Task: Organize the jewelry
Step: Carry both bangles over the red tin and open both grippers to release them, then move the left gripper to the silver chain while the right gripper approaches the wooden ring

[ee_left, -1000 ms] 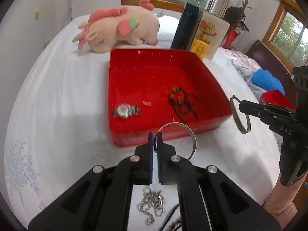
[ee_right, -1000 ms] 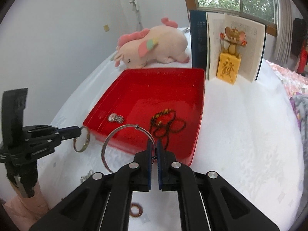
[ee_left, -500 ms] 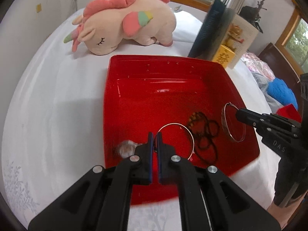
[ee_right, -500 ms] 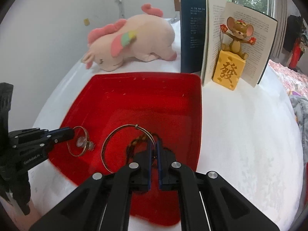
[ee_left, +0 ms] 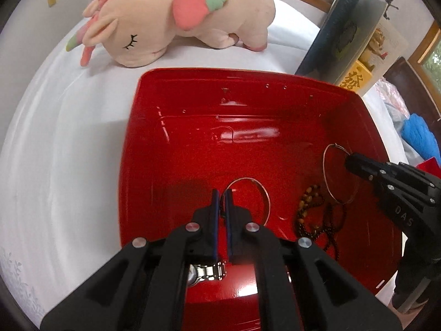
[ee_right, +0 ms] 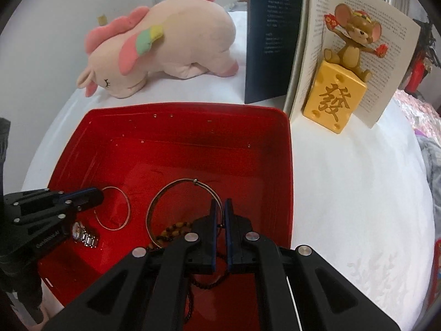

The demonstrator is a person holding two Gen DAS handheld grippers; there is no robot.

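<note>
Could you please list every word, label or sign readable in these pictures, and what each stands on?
"發", a gold character: on the yellow cheese-shaped block under the brown mouse figurine.
"DAS": on the black body of the right gripper, seen in the left wrist view.
White print on the dark blue book cover: too small to read.
Printed text on the open book pages: too small to read.

White bed carries red tray, plush unicorn, probably propped book.
</note>
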